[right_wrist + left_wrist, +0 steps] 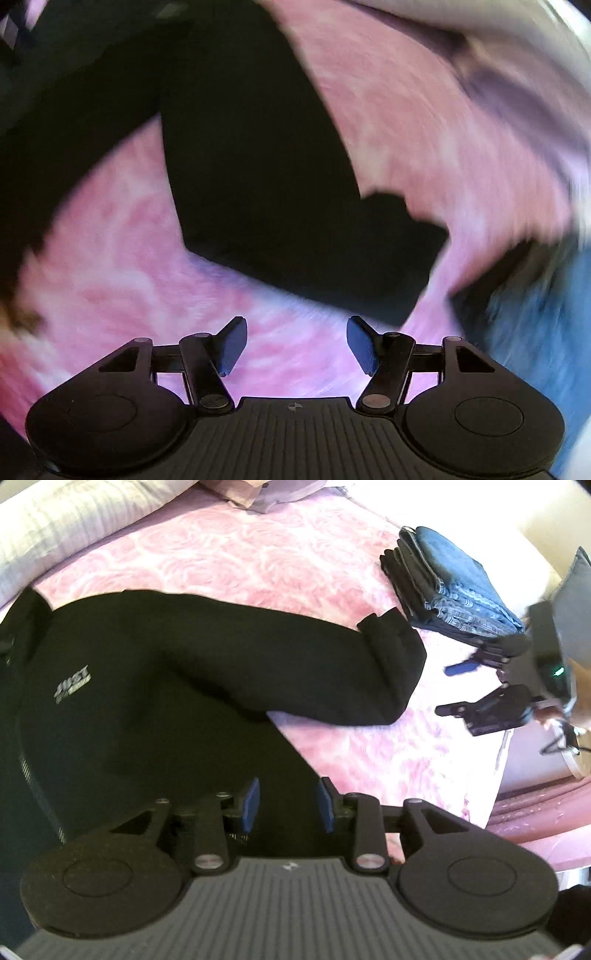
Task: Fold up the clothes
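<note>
A black sweatshirt [155, 686] with a small grey chest print lies spread on the pink rose-patterned bed cover [229, 561]. One sleeve [369, 668] stretches to the right. My left gripper [289, 805] is open and empty, just above the sweatshirt's body near its right edge. In the left wrist view my right gripper [452, 688] hovers open beyond the sleeve cuff. In the blurred right wrist view the right gripper [294, 345] is open and empty over the cover, with the sleeve end [295, 229] just ahead of it.
A stack of folded jeans and dark clothes [447, 579] sits at the far right of the bed, also a blue blur in the right wrist view [543, 317]. Pale pillows [59, 524] lie at the back left. The bed edge [498, 775] runs down the right.
</note>
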`<control>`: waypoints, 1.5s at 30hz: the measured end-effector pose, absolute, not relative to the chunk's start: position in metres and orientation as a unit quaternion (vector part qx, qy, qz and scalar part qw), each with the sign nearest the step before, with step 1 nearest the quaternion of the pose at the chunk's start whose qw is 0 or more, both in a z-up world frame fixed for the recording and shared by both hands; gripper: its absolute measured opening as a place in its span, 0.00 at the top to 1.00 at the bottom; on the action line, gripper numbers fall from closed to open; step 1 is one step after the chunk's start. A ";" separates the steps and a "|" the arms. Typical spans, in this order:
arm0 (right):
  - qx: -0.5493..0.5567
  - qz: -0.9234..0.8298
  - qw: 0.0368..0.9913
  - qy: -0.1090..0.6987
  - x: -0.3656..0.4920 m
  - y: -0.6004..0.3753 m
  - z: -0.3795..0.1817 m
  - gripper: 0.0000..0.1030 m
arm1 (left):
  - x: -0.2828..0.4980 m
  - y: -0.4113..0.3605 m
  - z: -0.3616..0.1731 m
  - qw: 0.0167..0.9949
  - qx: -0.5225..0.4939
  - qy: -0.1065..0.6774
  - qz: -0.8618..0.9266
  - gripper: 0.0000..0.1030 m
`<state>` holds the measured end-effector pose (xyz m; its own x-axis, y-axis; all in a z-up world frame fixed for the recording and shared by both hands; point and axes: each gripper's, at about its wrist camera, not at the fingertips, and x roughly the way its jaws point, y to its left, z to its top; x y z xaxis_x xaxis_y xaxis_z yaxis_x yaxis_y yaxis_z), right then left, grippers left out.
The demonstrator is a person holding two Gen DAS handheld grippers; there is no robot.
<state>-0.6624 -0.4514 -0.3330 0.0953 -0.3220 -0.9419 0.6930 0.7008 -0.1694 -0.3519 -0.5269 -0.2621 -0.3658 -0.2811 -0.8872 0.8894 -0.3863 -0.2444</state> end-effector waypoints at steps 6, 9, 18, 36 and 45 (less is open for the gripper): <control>0.291 -0.497 0.707 0.410 -0.687 -0.494 -0.289 0.27 | -0.371 -0.555 -0.270 0.389 0.393 0.384 -0.739 0.72; 0.306 -0.529 0.691 0.386 -0.671 -0.530 -0.300 0.22 | -0.381 -0.563 -0.272 0.386 0.391 0.386 -0.741 0.72; 0.199 -0.570 0.635 0.482 -0.656 -0.533 -0.344 0.23 | -0.381 -0.564 -0.281 0.383 0.404 0.396 -0.730 0.71; 0.497 -0.678 0.505 0.198 -0.810 -0.439 -0.323 0.22 | -0.413 -0.594 -0.291 0.334 0.438 0.351 -0.757 0.69; 0.438 -0.643 0.588 0.219 -0.810 -0.498 -0.297 0.87 | -0.421 -0.610 -0.318 0.349 0.441 0.351 -0.748 0.68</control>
